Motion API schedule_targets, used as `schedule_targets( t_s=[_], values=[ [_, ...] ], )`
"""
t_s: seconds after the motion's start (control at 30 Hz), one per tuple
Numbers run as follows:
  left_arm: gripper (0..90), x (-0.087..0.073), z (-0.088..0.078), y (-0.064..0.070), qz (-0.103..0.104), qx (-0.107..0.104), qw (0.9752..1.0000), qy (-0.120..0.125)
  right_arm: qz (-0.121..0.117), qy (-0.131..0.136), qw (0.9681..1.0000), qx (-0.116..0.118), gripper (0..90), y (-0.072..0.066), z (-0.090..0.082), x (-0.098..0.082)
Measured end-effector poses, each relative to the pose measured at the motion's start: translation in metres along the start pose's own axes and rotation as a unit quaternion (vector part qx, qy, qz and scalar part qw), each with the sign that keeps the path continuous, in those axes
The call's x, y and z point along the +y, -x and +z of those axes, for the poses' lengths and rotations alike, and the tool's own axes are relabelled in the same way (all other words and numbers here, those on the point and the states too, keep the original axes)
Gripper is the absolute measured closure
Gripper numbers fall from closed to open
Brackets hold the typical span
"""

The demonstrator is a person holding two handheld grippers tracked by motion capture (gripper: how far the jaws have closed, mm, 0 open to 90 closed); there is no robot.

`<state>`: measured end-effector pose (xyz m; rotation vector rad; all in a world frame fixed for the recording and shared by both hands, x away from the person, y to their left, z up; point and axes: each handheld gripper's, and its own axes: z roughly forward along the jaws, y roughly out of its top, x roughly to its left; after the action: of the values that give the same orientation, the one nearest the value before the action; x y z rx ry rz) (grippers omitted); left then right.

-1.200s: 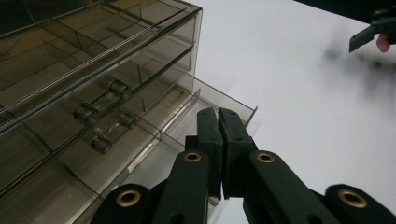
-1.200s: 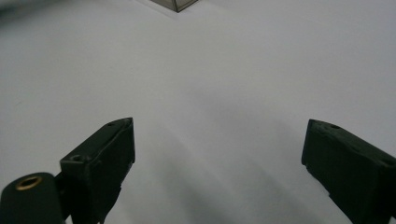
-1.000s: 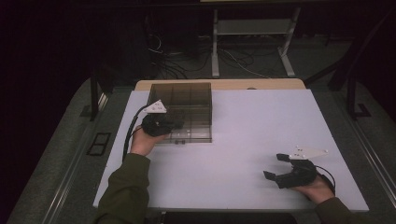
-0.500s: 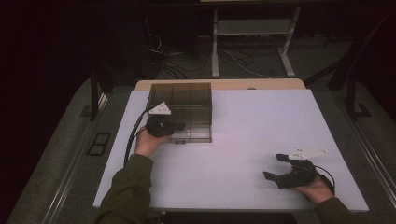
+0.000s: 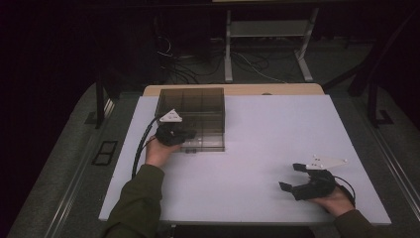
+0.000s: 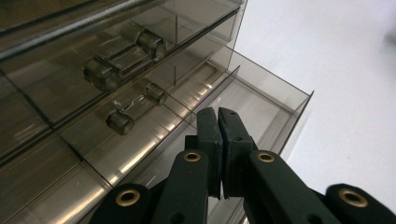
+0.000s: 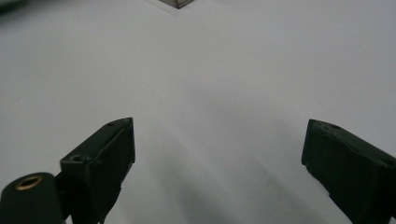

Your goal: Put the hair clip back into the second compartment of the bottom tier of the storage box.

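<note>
The drawer box [image 5: 195, 118] sits at the worktop's [image 5: 257, 129] far left. Left claw [image 6: 218, 116] is shut, apparently pinching a drawer's thin front wall; right claw [image 7: 219, 154] gapes wide, holding nothing. Likely light, stiff, slick, brittle plastic: grip the knob handles [image 6: 135, 105].

White table [image 5: 257, 148]; smoky clear drawer box [image 5: 198, 106] standing at far left edge, one drawer pulled out.
</note>
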<state>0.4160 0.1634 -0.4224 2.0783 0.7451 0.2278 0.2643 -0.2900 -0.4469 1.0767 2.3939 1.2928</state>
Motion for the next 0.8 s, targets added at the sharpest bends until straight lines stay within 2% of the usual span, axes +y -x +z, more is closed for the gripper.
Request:
schedule_targets(
  t_s=[0.33,0.47,0.8],
  values=[
    [87.3,-0.003,0.006,0.001,-0.002,0.007,0.9999,-0.009,0.000,0.000,1.0000,0.001,8.9,0.000,0.000,0.000],
    [87.3,-0.003,0.007,0.000,0.005,0.010,0.9997,-0.021,0.000,-0.001,1.0000,0.000,8.9,0.000,0.000,0.000],
    [87.3,-0.007,0.013,-0.001,0.003,0.013,0.9990,-0.042,0.001,-0.002,1.0000,0.001,8.9,0.000,0.000,0.000]
  ],
)
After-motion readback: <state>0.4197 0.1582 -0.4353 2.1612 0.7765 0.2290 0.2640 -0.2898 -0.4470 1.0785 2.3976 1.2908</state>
